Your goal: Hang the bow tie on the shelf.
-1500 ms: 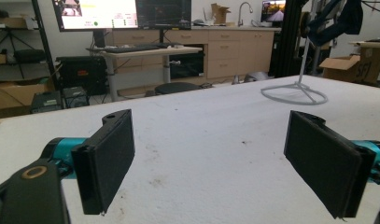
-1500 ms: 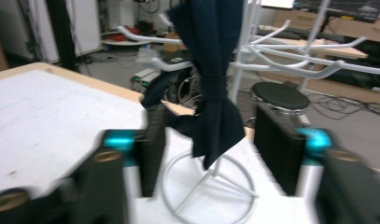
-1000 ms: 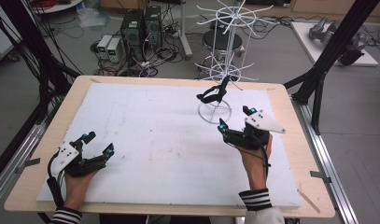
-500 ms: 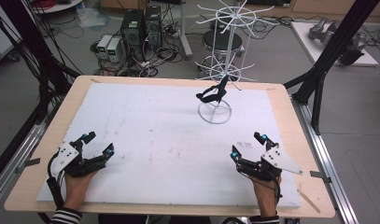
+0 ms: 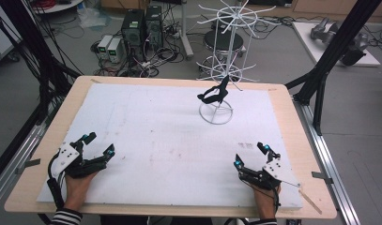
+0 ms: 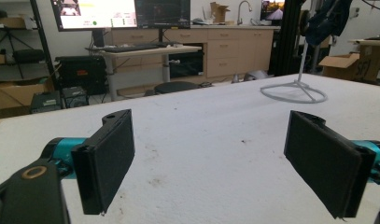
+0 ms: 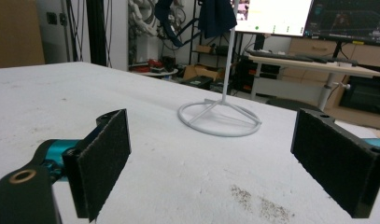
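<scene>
Where white sheet point(image 5: 170, 136) covers table point(image 5: 292, 131), monitors point(image 6: 94, 13) behind.

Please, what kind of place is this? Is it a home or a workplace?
Most likely a workplace, a lab or workshop. Computers and loose cables sit on the floor behind the table, monitors stand on a desk, and black frame posts stand around the table.

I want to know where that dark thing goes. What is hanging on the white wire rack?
A dark cloth item hangs low on the white wire rack, above its ring base on the white table mat. What kind of item it is cannot be told; its folds hide the hook.
</scene>
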`<state>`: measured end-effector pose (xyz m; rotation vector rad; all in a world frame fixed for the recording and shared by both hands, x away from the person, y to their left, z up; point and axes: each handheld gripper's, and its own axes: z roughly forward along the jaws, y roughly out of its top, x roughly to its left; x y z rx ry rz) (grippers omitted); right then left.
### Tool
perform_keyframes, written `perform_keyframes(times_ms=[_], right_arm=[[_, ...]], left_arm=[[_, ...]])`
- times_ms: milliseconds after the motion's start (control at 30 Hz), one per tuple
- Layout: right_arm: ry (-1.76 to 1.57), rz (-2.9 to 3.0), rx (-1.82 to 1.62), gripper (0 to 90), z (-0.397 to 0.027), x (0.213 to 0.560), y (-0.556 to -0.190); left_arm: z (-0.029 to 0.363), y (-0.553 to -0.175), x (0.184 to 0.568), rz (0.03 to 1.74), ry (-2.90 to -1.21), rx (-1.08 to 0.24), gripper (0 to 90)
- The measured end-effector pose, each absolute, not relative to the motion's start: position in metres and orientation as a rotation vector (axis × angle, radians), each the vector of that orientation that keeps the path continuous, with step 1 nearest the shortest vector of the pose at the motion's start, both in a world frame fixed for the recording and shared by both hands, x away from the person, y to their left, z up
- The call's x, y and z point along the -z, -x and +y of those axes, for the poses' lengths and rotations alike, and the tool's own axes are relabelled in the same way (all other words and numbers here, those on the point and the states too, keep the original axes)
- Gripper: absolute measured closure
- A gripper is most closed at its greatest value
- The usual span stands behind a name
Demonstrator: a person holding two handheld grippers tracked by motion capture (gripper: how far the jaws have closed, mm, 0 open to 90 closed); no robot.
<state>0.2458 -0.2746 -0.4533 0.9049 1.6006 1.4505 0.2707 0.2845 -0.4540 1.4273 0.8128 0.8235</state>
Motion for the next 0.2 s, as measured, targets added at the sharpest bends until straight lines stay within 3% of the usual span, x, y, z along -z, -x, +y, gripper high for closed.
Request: perform_keyframes(times_ms=[200], right_arm=[[-0.881, 1.589, -1.452, 10.9, -0.2744, 0.4543, -0.244]], left_arm=[[0.2844, -0.2703, 0.4543, 0.814, -1.42, -0.826, 16.6]])
